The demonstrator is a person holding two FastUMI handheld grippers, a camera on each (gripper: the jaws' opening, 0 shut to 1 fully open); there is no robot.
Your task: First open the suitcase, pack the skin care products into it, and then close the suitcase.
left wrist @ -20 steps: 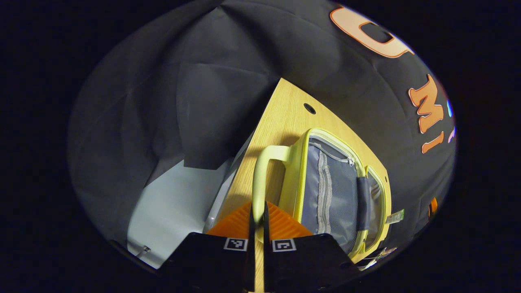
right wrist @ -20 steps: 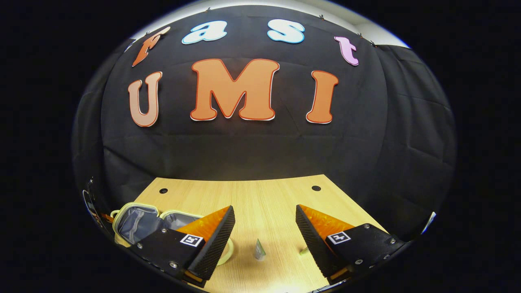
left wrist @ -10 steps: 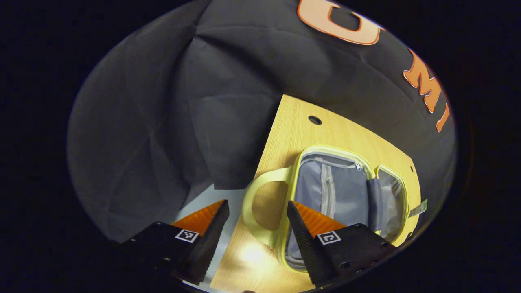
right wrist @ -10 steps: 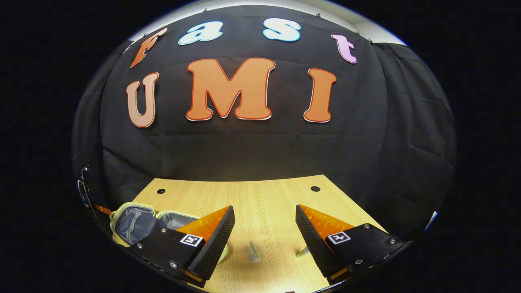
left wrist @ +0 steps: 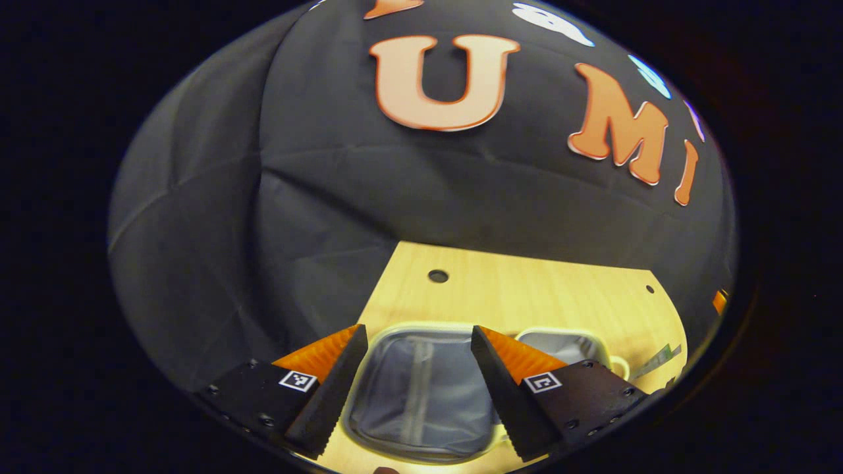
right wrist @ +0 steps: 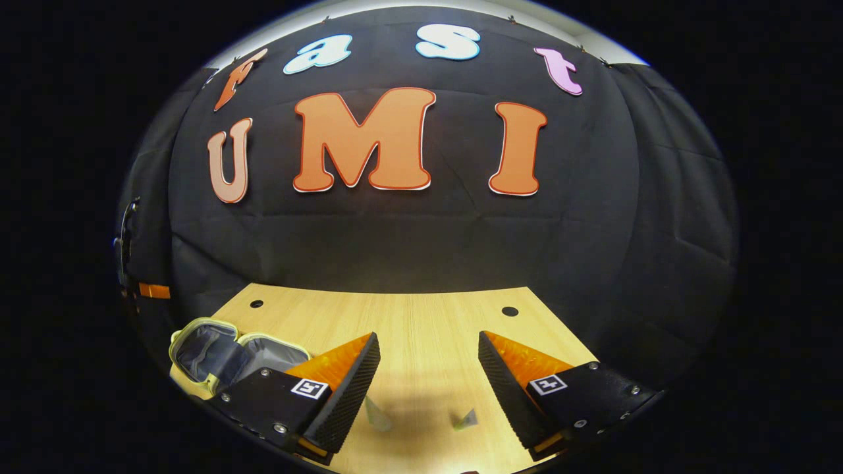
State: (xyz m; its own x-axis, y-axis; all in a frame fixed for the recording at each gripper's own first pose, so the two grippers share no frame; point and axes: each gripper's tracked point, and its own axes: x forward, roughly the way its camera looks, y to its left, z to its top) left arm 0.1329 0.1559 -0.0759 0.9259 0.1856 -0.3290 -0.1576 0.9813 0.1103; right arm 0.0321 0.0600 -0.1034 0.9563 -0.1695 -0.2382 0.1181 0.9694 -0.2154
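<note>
The small pale-yellow suitcase [left wrist: 421, 395] lies open flat on the wooden table [left wrist: 527, 296], showing its grey lining with a zip. My left gripper [left wrist: 418, 355] hovers open above its near half, holding nothing. In the right gripper view the same open suitcase [right wrist: 217, 352] sits at the table's left end. My right gripper [right wrist: 428, 365] is open over the table's middle. Two small skin care tubes lie below it: one [right wrist: 377, 416] by the left finger, another [right wrist: 466, 419] a little to the right. In the left gripper view a tube [left wrist: 658, 361] lies right of the suitcase.
Round cable holes [right wrist: 510, 311] mark the tabletop's far corners. The black cloth wall [right wrist: 421, 237] rises close behind the table's back edge. Bare wood [right wrist: 421, 322] stretches between the suitcase and the right end of the table.
My left gripper let go of the suitcase handle, opened, and swung to face the wall above the open case. The right gripper's view shifted slightly; the tubes now appear lower and further left.
</note>
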